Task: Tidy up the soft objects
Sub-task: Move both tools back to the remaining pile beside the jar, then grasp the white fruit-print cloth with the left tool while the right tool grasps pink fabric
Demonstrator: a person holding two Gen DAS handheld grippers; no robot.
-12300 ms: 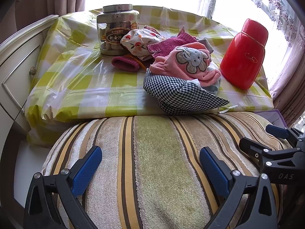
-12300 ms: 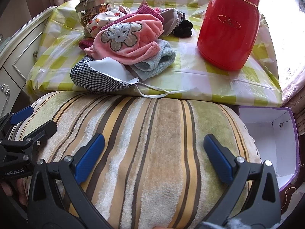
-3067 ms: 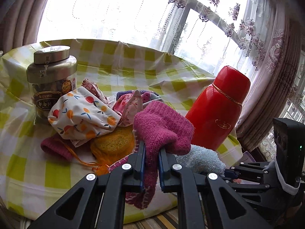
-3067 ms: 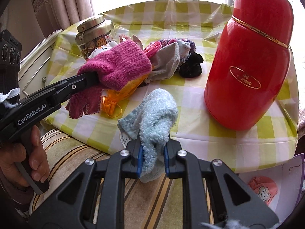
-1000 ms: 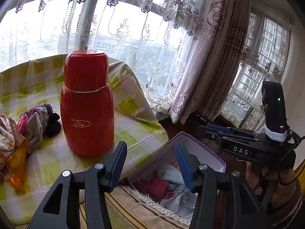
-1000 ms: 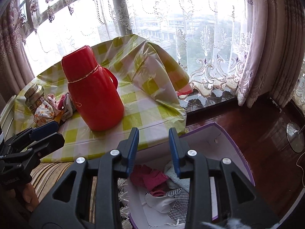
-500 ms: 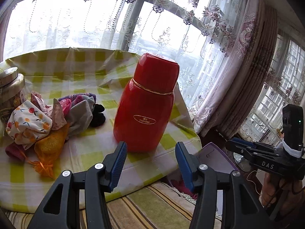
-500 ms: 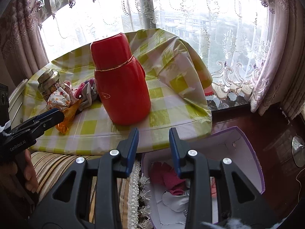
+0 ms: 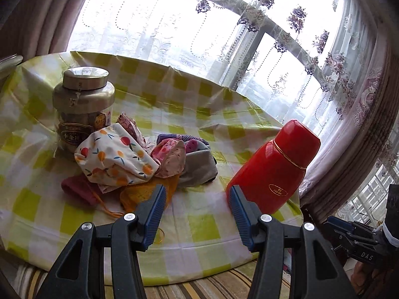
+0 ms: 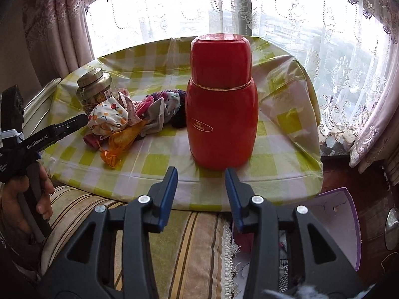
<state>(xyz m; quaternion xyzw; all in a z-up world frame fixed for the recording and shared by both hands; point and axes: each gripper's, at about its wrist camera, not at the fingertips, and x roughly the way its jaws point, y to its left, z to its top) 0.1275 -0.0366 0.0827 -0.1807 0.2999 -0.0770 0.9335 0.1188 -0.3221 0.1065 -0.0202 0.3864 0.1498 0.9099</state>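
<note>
A pile of soft items lies on the checked tablecloth [image 9: 204, 226]: a fruit-print cloth [image 9: 114, 157], an orange mesh pouch [image 9: 139, 194], a dark pink knit piece [image 9: 77, 189], a pink cloth [image 9: 172, 157] and a grey cloth [image 9: 199, 167]. The pile also shows in the right wrist view [image 10: 124, 122]. My left gripper [image 9: 197, 206] is open and empty, just in front of the pile. My right gripper [image 10: 200, 189] is open and empty, in front of the red flask [image 10: 222, 99]. A purple-edged box [image 10: 346, 214] holding clothes stands on the floor at the right.
A lidded metal jar [image 9: 82, 109] stands behind the pile. The red flask [image 9: 274, 172] stands at the table's right. A striped cushion [image 10: 179, 244] lies below the table's front edge. Curtains and a window lie behind the table.
Both grippers have swung left, away from the box and back toward the table. The pile of soft items has come to the middle of the left wrist view. Both stay open and empty.
</note>
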